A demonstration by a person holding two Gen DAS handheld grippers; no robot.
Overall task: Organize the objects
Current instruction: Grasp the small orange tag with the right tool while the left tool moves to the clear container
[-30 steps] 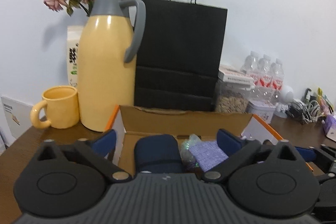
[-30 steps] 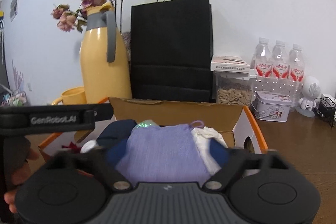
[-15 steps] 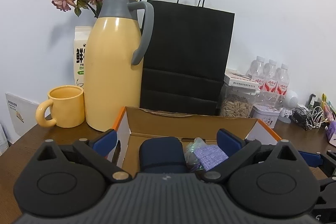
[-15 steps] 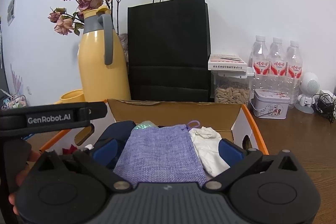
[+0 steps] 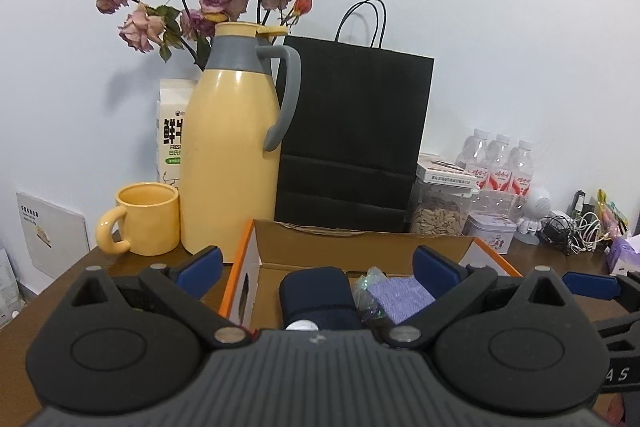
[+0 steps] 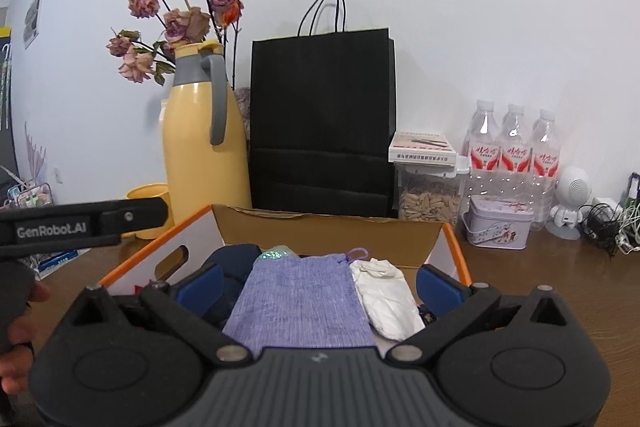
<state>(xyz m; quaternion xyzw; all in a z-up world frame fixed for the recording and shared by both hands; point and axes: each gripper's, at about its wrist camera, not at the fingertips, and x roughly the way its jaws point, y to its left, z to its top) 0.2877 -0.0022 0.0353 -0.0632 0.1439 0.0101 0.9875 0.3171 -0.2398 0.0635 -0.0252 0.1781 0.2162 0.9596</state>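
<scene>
The purple pouch (image 6: 300, 301) is seen lying flat in the open box (image 6: 332, 231), straight ahead of and just below the right gripper (image 6: 320, 281), centred between its jaws. Its long axis is run away from the jaws toward the box's far wall, with the drawstring loop at the far end. The right jaws are spread wide and nothing is held between them; the blue pads are stood to either side of the pouch, apart from it. A white bundle (image 6: 386, 297) is laid touching the pouch on the right-jaw side, and a navy case (image 6: 236, 259) is tucked on the left-jaw side, partly under the pouch; a small iridescent wrapper (image 6: 276, 253) is seen at the pouch's far left corner. From the left gripper (image 5: 316, 267), whose jaws are likewise spread and empty, the navy case (image 5: 316, 291) is met straight ahead, while the pouch (image 5: 400, 299) is lain off toward its right jaw. The right gripper is therefore judged the nearer and better lined up for the pouch, the left for the case. Should the pouch be taken, a closing across its short width is suggested, and the neighbouring white bundle could be caught with it.
</scene>
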